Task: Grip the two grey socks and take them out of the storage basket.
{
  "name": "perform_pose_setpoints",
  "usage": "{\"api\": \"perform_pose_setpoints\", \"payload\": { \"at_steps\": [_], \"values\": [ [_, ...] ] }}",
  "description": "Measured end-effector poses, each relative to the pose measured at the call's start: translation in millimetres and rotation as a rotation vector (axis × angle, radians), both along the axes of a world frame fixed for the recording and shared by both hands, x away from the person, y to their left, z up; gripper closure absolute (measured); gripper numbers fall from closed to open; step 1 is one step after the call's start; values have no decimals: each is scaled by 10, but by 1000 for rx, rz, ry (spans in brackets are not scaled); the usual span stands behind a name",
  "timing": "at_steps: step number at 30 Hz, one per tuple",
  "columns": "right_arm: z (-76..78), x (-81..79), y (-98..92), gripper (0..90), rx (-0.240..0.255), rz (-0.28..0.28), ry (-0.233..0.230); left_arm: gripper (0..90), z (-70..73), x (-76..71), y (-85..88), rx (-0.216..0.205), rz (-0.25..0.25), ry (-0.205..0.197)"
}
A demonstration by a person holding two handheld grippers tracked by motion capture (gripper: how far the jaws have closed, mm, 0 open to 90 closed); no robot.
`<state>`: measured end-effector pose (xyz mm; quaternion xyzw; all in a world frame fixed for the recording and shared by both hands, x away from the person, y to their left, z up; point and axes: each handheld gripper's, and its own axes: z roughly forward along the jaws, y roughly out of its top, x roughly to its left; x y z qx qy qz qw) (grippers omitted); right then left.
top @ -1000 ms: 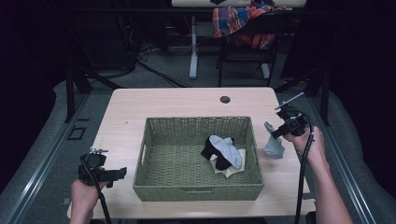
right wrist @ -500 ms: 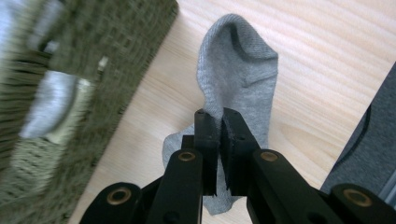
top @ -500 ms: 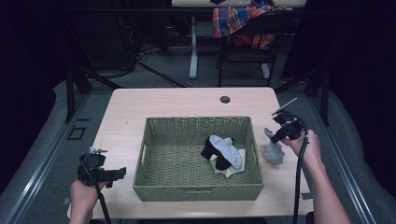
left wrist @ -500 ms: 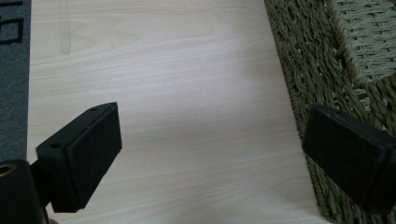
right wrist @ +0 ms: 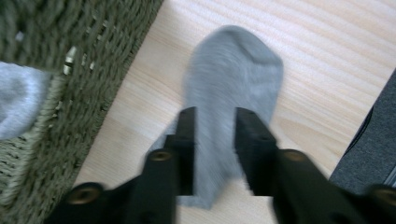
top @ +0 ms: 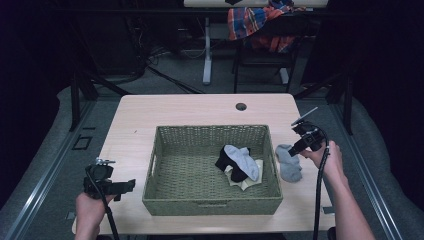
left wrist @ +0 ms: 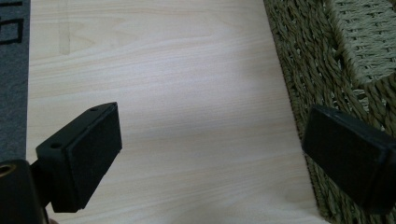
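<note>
Right gripper: the black two-jaw right gripper [top: 296, 149] sits at the right edge of the pale wooden table [top: 150, 120], held in the person's right hand [top: 327, 156]. Its jaws have just been opening; in the right gripper view [right wrist: 215, 140] they stand a little apart with the sock between them, and the picture is too blurred to tell whether the pads touch the cloth.

Sock: the flat grey cotton sock [top: 289, 162] lies on the table directly under and ahead of the right gripper's jaws; in the right gripper view the grey cotton sock [right wrist: 233, 79] stretches away from the jaw tips with its rounded end farthest from them.

Basket: the rectangular olive-green woven basket [top: 165, 200] stands just beside the sock, on the far side of it from the right hand; its woven wall [right wrist: 93, 56] runs along the left of the right gripper view.

Basket contents: a small pile of socks, black, pale blue-grey and cream [top: 240, 164], lies at the end of the basket nearest the right gripper.

Left gripper: the black two-jaw left gripper [top: 120, 186], held in the left hand [top: 90, 210], is at the near left corner of the table, well apart from the sock. In the left gripper view [left wrist: 210, 149] its jaws are spread wide over bare wood with nothing between them, one jaw close to the basket's outer wall [left wrist: 299, 60].
</note>
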<state>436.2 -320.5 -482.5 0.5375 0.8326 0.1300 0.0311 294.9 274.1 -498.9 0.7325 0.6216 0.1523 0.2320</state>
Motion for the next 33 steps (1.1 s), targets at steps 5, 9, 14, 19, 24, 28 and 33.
{"api": "perform_pose_setpoints", "payload": {
  "at_steps": [5,9,14,19,24,28,33],
  "values": [
    [179,-41,-15,372,27,-16,-39,49,2,-2,0,-2,-1,0],
    [359,-96,-4,237,103,7,-76,49,2,0,0,-2,0,1],
    [532,-155,84,143,146,44,-120,49,1,1,0,-3,0,1],
    [677,-215,280,79,172,112,-148,49,7,-8,11,-3,4,1],
    [666,-215,486,14,173,155,-114,49,6,-5,10,-6,3,7],
    [694,-217,577,9,163,192,-108,49,2,-6,22,-7,7,1],
    [707,-229,784,0,176,221,-116,49,5,-8,19,-9,7,1]
  ]
}}
